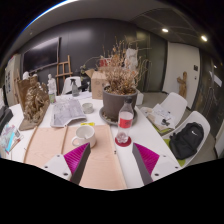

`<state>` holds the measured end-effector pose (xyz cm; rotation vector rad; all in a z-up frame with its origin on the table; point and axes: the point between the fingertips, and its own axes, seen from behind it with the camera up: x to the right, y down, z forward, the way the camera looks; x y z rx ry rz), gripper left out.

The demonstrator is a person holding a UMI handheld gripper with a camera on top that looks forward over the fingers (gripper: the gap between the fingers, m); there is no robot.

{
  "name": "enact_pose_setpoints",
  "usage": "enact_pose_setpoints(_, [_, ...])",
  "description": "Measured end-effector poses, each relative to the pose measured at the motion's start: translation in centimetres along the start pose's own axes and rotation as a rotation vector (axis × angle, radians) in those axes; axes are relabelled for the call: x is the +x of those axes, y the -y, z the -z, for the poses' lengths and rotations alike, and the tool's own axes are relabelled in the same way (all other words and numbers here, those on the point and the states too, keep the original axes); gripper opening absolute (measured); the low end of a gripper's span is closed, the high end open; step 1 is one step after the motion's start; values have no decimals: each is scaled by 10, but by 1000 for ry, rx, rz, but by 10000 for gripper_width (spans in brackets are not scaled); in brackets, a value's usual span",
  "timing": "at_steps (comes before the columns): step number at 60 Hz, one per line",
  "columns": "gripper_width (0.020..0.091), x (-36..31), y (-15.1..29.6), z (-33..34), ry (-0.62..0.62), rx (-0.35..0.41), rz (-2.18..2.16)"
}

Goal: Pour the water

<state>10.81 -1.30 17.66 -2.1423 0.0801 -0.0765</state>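
Gripper view shows the hand-held gripper (108,160) held level over the bench (55,145), fingers spread and grasping nothing. A water bottle (124,122) with a red label stands upright just ahead of the right finger, in front of the potted dry plant (118,95); a white cup (86,132) sits left of the bottle. The bottle is probably light, slick plastic (squeezable), best gripped mid-body.

You see a pale, matt wooden table (100,165), a clear plastic bottle with red label (124,122), and a glossy white ceramic cup (86,132).
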Motion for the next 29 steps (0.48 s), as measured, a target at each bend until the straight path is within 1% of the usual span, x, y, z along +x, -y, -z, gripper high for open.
enact_pose_setpoints(13, [860,-33,-10,59,0,8,47])
enact_pose_setpoints(25, [858,-37,-31,76,-4,-33,73])
enact_pose_setpoints(29, [860,-35,-31,78,-5,-30,88])
